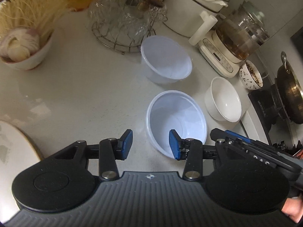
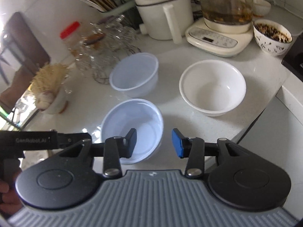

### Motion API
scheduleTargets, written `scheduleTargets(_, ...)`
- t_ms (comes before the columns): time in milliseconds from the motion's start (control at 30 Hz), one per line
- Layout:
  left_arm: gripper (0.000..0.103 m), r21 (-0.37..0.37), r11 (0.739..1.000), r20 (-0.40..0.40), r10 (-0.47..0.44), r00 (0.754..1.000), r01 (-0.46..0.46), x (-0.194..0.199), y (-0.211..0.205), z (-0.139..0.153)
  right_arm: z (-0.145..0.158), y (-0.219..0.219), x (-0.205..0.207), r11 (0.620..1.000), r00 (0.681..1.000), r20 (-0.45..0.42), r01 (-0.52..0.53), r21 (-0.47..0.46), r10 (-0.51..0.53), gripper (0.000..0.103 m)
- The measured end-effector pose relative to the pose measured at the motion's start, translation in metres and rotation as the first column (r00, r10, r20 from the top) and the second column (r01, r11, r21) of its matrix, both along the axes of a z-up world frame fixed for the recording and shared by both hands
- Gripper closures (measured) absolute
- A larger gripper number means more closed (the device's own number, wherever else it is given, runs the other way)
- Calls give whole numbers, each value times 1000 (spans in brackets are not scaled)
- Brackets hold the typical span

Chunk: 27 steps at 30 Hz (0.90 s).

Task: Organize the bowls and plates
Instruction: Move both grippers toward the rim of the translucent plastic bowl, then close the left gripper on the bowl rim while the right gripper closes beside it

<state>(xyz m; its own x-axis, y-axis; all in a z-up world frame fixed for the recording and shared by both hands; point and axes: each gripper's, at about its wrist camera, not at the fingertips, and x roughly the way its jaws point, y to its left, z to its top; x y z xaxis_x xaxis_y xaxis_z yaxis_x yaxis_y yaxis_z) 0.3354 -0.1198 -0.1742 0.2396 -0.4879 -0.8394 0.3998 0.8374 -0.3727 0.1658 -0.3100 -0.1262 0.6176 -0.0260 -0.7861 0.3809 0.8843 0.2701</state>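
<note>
Two pale blue plastic bowls stand on the white counter. The near bowl (image 1: 176, 121) (image 2: 132, 128) lies just ahead of both grippers; the far bowl (image 1: 166, 58) (image 2: 134, 73) stands behind it. A white ceramic bowl (image 1: 223, 99) (image 2: 212, 87) sits to their right. My left gripper (image 1: 150, 144) is open, with its right finger over the near bowl's rim. My right gripper (image 2: 154, 144) is open, with its left finger over the same bowl's right rim. Both are empty.
A bowl of garlic and dried roots (image 1: 26, 43) (image 2: 49, 94) stands at the left. A wire rack with glassware (image 1: 125, 22) (image 2: 102, 45), a white jug (image 2: 162, 13), a glass kettle on its base (image 1: 236, 37) (image 2: 223, 15) and a patterned bowl (image 1: 251, 75) (image 2: 272, 36) line the back. A stove with a pan (image 1: 289, 90) is at the right.
</note>
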Motion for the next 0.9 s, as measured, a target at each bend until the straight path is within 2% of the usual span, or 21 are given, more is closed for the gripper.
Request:
scheduleTargets(100,55,15,1000,-4,-11,1000,11,8,-2,-9,-10,-4,8,1000,1000,-23,1,10,-1,66)
scheduleTargets(133,56,13,1000,-10,-10,1000,10,11,-3,-12,-14,-6,11,1000,1000,-31,-1,15,2,71)
scheduleTargets(233,57,-12,1000,-38,-5,999,5,15,-2,-21,-22,-7,16,1000,999,-47,-6,21,7,77)
scheduleTargets(333,72,-22,1000,-60,4,998,-5,16,-2,-29,-28,-8,18,1000,998,-62,-1,31,3,80)
scheduleTargets(367,76,-24,1000,-61,4,998,-6,15,-2,-30,-29,-9,18,1000,998,-67,3,31,-1,85)
scheduleTargets(433,81,-37,999,-60,1,998,-3,14,-2,-32,-29,-8,19,999,998,-66,-1,42,3,90)
scheduleTargets(533,92,-48,999,-63,-7,998,4,14,-3,-32,-28,-5,18,999,998,-61,-4,41,7,91)
scheduleTargets(700,92,-49,999,-52,-8,999,5,10,2,-28,-22,0,16,999,999,-43,-13,44,15,91)
scheduleTargets(900,92,-47,998,-42,39,998,-41,2,27,-20,-18,15,14,996,998,-24,-60,69,62,91)
